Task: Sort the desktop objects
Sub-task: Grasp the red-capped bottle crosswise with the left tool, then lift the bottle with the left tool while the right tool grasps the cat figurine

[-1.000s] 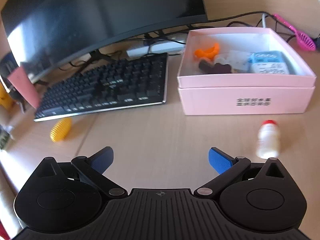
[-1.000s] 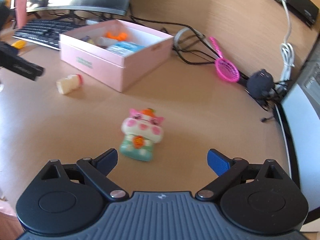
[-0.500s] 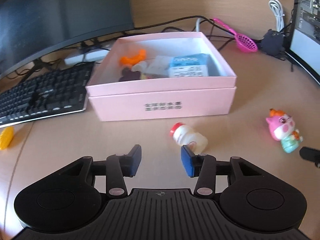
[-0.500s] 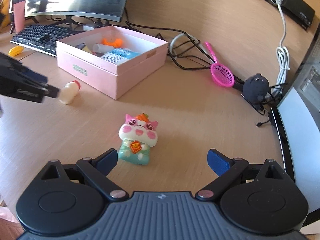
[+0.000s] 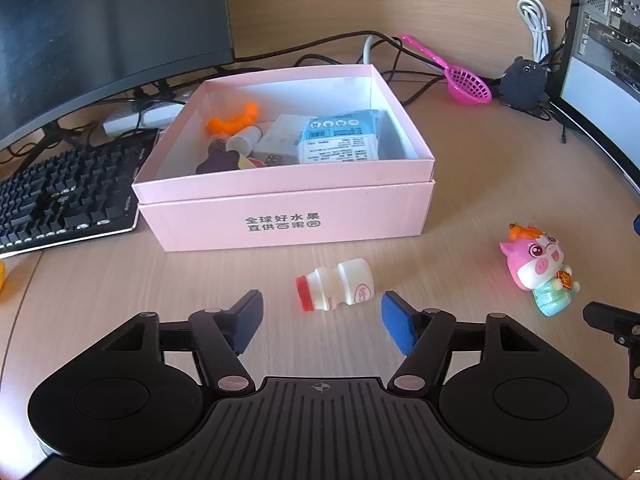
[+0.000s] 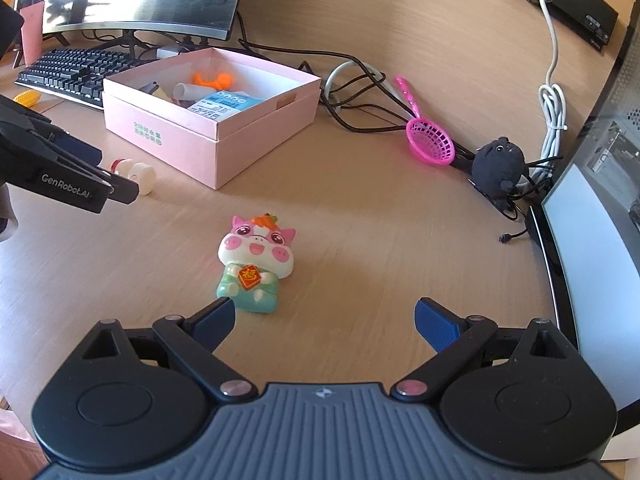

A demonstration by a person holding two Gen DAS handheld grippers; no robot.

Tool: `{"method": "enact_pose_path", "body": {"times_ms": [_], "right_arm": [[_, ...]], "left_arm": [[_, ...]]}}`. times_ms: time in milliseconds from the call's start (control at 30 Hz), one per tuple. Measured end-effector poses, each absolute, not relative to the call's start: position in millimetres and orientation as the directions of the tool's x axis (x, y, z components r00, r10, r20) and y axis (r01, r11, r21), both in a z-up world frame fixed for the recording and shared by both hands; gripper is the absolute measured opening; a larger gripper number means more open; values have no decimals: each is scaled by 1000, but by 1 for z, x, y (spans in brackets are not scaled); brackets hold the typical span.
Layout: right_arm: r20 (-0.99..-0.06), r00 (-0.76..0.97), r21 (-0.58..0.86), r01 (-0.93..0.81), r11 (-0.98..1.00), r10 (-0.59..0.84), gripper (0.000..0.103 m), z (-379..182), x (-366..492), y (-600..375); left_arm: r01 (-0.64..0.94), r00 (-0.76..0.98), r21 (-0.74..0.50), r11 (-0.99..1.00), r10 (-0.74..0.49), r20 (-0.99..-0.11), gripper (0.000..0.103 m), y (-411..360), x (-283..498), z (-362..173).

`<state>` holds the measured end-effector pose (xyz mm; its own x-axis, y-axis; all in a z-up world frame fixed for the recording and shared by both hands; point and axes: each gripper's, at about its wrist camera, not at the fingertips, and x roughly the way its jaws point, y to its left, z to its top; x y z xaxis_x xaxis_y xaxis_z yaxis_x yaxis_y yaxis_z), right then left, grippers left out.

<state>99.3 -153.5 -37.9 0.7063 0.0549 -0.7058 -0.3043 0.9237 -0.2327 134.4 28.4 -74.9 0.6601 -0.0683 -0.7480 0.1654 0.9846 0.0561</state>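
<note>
A small white bottle (image 5: 336, 290) with a red cap lies on its side on the desk in front of the pink box (image 5: 280, 216). My left gripper (image 5: 322, 320) is just short of it. Its jaws are opening, the blue pads stand on either side of the bottle's near end, and neither pad touches it. The box holds an orange piece (image 5: 234, 120), a blue-and-white packet (image 5: 340, 140) and other small items. A pink pig toy (image 6: 256, 264) lies on its back just ahead of my right gripper (image 6: 326, 320), which is open, its left pad close to the toy's feet.
A black keyboard (image 5: 60, 196) and a dark monitor (image 5: 100, 32) stand left of the box. Behind the box run cables, with a pink scoop (image 5: 468, 86) and a dark plush (image 5: 524, 82). A second screen (image 6: 580, 240) borders the right edge. A yellow object (image 6: 26, 98) lies by the keyboard.
The left gripper swung right from the keyboard side to the bottle. Its wide jaws narrowed half a second ago and have spread again. The bottle has turned a little. The right gripper hardly moved.
</note>
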Motion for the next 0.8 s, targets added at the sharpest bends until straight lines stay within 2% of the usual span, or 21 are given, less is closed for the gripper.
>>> {"method": "enact_pose_path", "body": {"times_ms": [167, 333, 467, 800], "right_arm": [[-708, 702, -214, -317, 924, 77, 97, -37, 101, -152], [-722, 671, -117, -358, 926, 169, 95, -33, 109, -148], [-729, 650, -67, -381, 922, 215, 91, -31, 119, -141], [-744, 624, -48, -407, 912, 240, 79, -40, 142, -130]], "left_arm": [[157, 666, 60, 986, -61, -743, 82, 32, 129, -71], [143, 670, 60, 988, -52, -741, 87, 38, 122, -67], [122, 670, 61, 991, -37, -741, 89, 43, 116, -66], [81, 672, 63, 995, -8, -741, 90, 54, 107, -63]]}}
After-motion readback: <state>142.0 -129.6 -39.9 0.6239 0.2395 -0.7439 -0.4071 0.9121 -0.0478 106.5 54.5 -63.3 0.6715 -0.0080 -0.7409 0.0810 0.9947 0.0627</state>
